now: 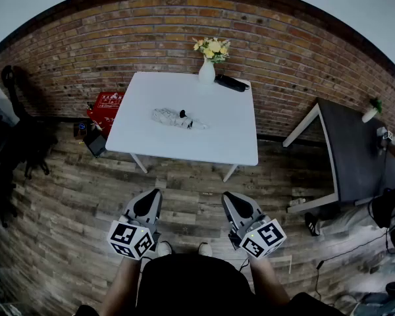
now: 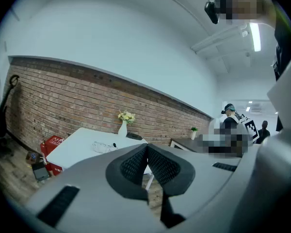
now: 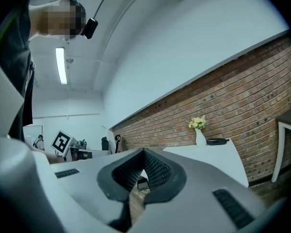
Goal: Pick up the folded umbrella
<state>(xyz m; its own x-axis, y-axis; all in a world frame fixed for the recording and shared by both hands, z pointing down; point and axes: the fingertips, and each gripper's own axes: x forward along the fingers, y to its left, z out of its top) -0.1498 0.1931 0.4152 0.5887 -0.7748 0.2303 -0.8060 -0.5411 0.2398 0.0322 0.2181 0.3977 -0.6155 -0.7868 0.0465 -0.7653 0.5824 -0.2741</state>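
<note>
Head view – umbrella (image 1: 178, 118): folded, lying flat near the middle of the table (image 1: 217, 143), with bare top all round it; likely set so for an easy reach.
Head view – vase (image 1: 207, 71): at the table's far edge, well apart from the umbrella.
Head view – left claw (image 1: 152, 196): over the floor on the near side of the table, well short of it, tips pointing at the table.
Head view – right claw (image 1: 232, 198): beside the left, equally short of the table.
Head view – stance: reads as a ready pose, reach not yet begun.
Left gripper view – left claw (image 2: 147, 148): jaws pressed together, nothing between them.
Left gripper view – umbrella (image 2: 103, 147): on the table, far beyond the tips and to their left.
Right gripper view – right claw (image 3: 143, 152): tips meeting, holding nothing.
Right gripper view – umbrella: not showing; only the table (image 3: 218, 161) and vase (image 3: 200, 137), ahead to the right.
</note>
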